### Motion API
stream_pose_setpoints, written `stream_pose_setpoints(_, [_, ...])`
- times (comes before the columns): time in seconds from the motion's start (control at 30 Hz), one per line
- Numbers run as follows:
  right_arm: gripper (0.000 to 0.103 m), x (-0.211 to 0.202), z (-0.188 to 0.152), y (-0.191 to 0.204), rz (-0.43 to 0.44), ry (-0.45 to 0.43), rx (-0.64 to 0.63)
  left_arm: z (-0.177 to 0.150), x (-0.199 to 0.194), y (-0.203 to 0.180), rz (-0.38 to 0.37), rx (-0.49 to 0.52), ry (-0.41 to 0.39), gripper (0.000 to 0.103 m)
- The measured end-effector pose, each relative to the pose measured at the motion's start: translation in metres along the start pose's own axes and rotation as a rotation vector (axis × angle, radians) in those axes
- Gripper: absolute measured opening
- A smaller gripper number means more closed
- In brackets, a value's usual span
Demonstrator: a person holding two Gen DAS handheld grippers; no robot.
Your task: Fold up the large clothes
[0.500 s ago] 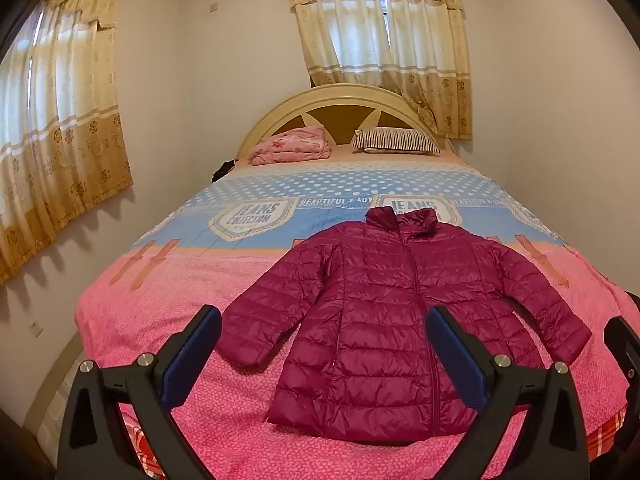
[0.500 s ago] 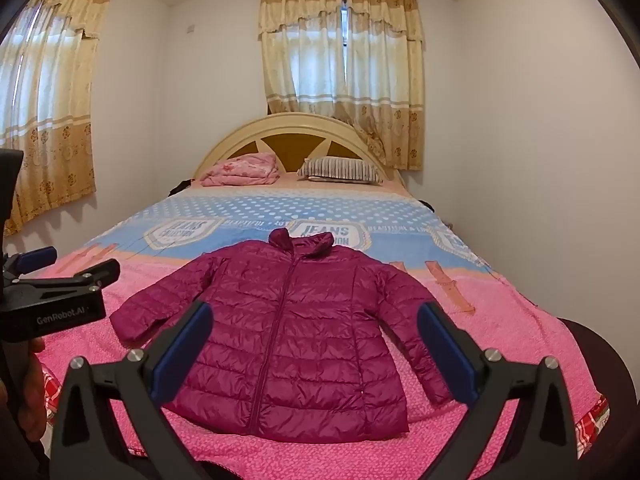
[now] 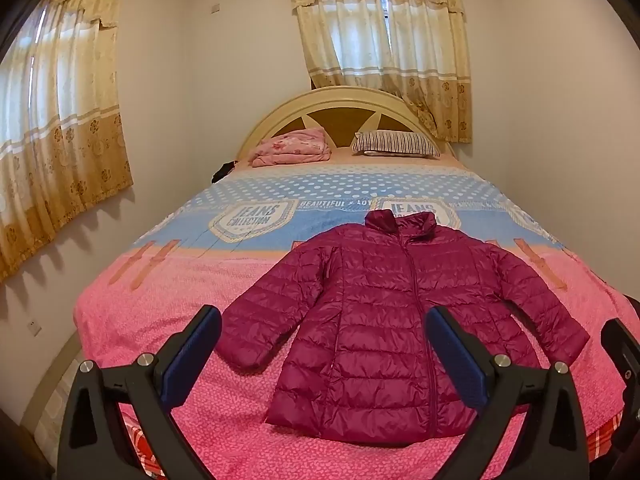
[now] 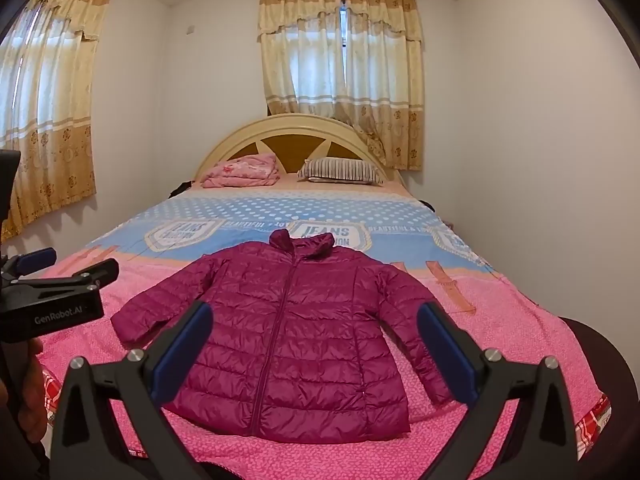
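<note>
Jacket (image 3: pixel 384 320) lies spread flat, unfolded, on bed (image 3: pixel 168 320).

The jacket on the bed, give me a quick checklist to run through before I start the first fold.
1. Jacket lies flat, front up, on the bedspread: ok.
2. Zip closed: appears so down the front; at the collar cannot tell.
3. Both sleeves spread out to the sides, left sleeve and right sleeve: ok.
4. Left tool wide open, nothing between its fingers: ok.
5. Right tool wide open, nothing held: ok.
6. Room to fold: folded pink blanket and striped pillow sit far off by the headboard, well apart from the jacket: ok.
</note>
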State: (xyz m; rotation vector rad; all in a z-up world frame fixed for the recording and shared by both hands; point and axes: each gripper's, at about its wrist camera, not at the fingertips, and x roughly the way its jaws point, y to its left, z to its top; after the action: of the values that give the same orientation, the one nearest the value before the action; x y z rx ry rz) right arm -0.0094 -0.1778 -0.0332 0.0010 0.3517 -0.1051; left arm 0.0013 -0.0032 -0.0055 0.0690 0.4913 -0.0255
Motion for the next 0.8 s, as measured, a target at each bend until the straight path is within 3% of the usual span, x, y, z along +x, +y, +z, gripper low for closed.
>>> stream_pose_setpoints(0.8, [0.103, 0.0007, -0.0005, 0.0038, 0.001, -0.005, 0.002, 0.0052, -0.0055, -0.0001, 0.0, -0.008, -0.002, 0.102])
